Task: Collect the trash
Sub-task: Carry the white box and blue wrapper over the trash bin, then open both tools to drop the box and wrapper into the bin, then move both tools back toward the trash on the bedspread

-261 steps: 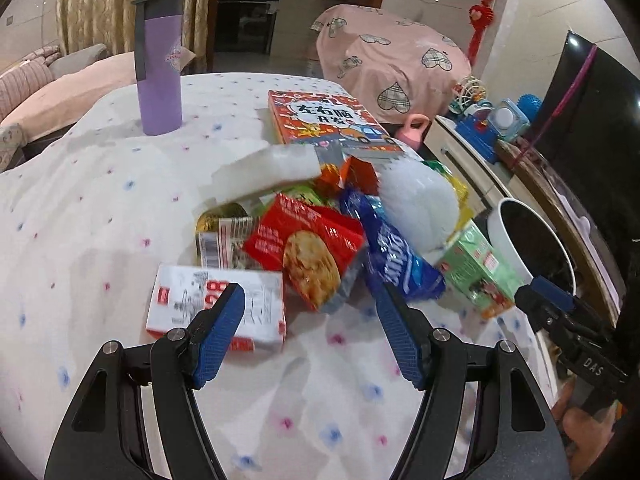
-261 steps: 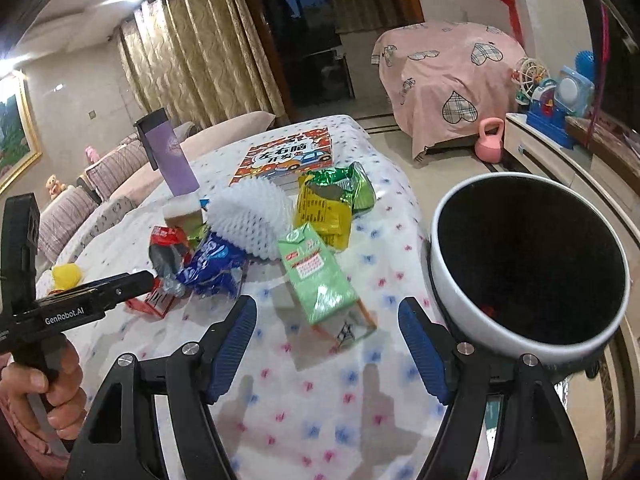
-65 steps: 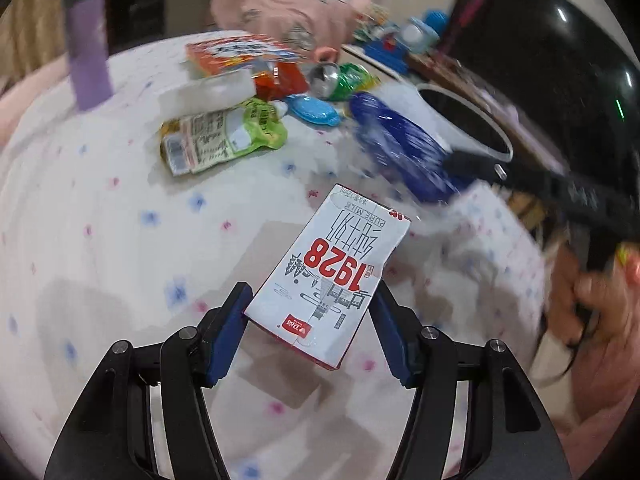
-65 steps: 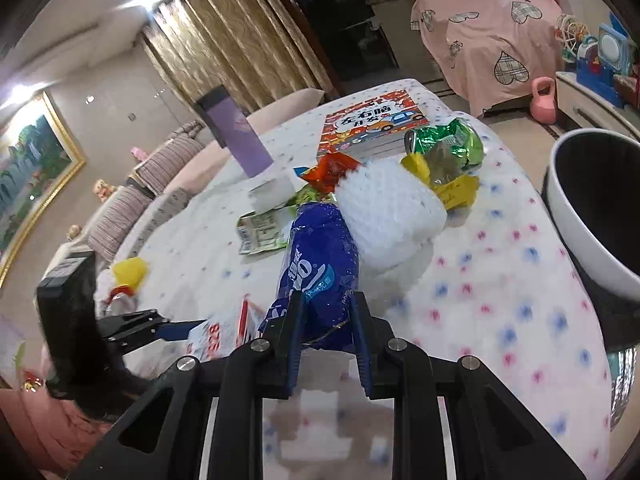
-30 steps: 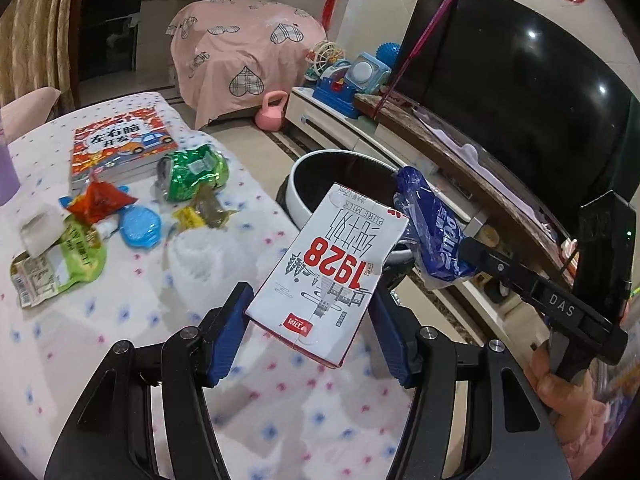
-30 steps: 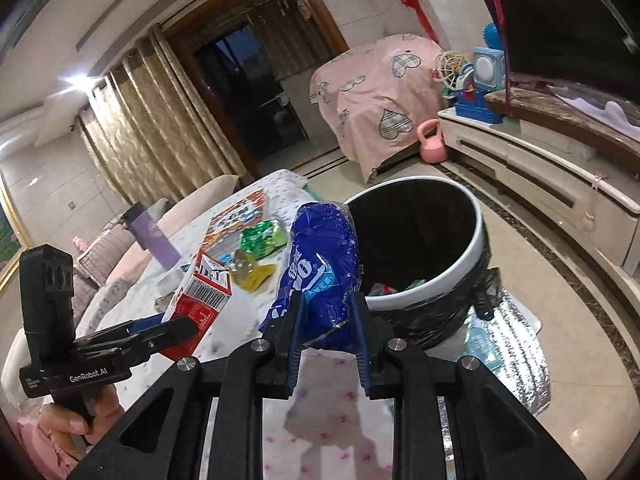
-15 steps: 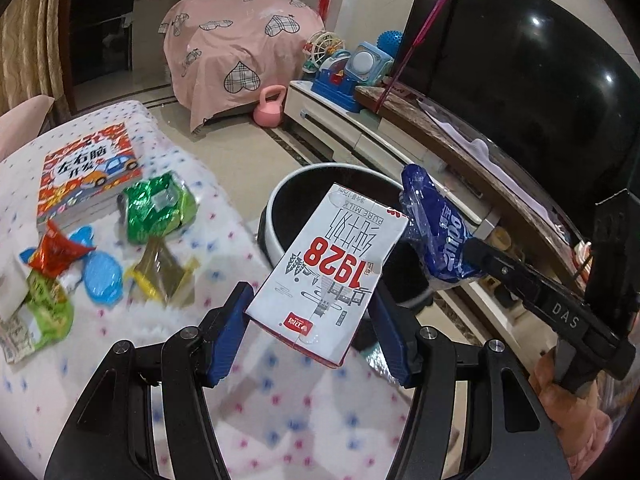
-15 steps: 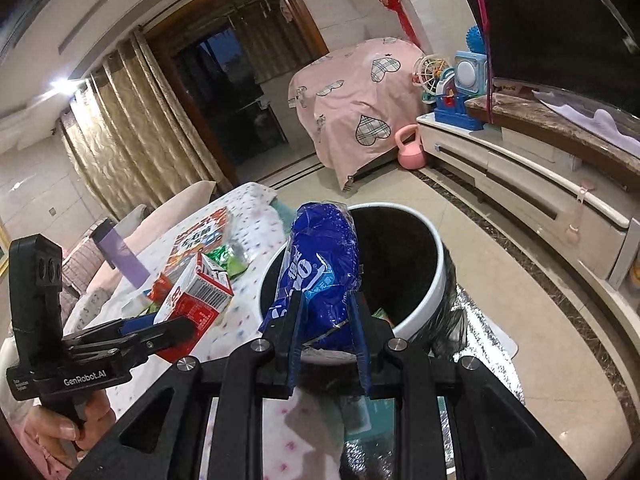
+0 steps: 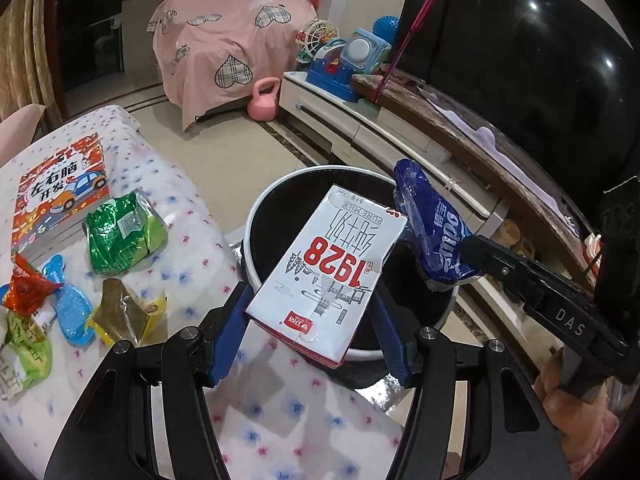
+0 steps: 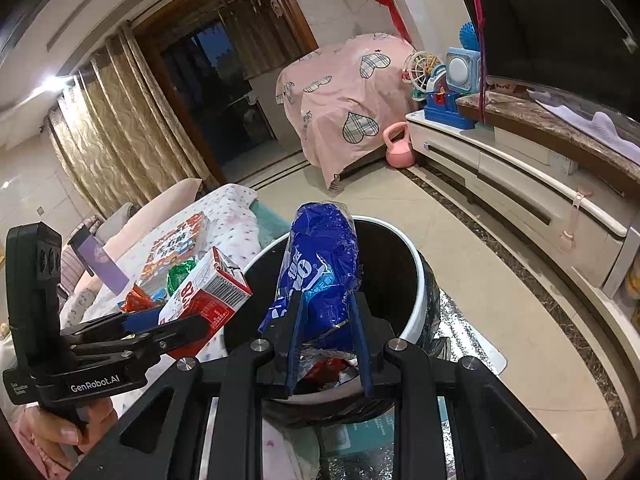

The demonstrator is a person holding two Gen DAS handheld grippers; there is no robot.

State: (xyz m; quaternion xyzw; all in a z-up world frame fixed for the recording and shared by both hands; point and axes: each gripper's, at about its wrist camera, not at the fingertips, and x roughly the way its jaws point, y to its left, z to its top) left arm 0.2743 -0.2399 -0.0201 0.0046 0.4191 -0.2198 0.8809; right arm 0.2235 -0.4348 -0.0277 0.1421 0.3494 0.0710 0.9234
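Observation:
My left gripper is shut on a white and red milk carton marked 1928, held over the near rim of a white trash bin with a black liner. My right gripper is shut on a blue snack wrapper, which hangs above the bin's mouth. In the left wrist view the blue wrapper and the right gripper's arm come in from the right. The carton and left gripper show at the left of the right wrist view. Some trash lies inside the bin.
Left of the bin stands a table with a dotted white cloth, bearing a green wrapper, a yellow wrapper, a red wrapper, a blue lid and a picture book. A TV cabinet lies beyond.
Both grippers have moved off the table toward the bin; carton and blue wrapper now hang over its opening. Neither grip has changed.

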